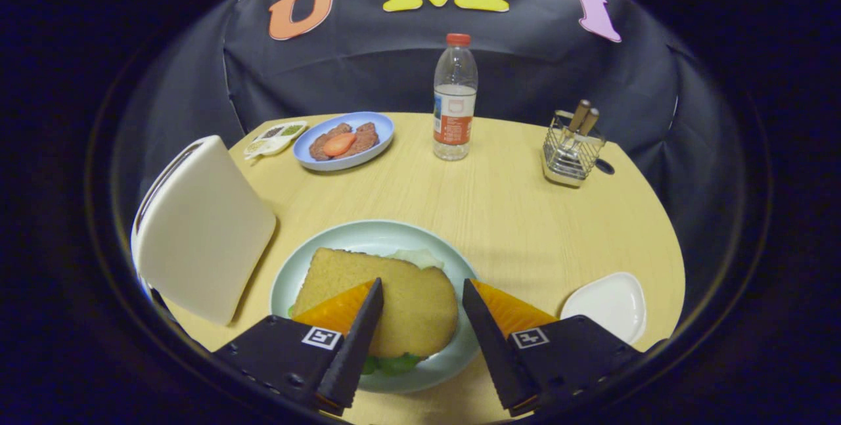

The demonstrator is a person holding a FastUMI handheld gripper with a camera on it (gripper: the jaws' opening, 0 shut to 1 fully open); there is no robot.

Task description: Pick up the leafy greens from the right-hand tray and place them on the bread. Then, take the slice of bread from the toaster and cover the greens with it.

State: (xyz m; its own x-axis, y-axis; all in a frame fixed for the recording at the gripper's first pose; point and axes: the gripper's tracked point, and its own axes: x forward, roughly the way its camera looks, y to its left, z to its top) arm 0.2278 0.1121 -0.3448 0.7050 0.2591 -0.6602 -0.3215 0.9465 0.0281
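A slice of bread [387, 297] lies flat on a pale green plate [368, 234], with leafy greens [394, 364] peeking out from under its near edge and a paler bit at its far edge. My gripper [420, 287] hovers open just above the bread, one finger on each side, touching nothing. A white toaster [204, 228] stands to the left of the plate. A small white tray [608, 303] sits to the right of the plate, bare.
At the back of the round wooden table [512, 215] stand a water bottle [454, 100], a blue plate with meat patties and a tomato slice [343, 139], a small condiment dish [276, 137] and a wire holder with utensils [573, 148].
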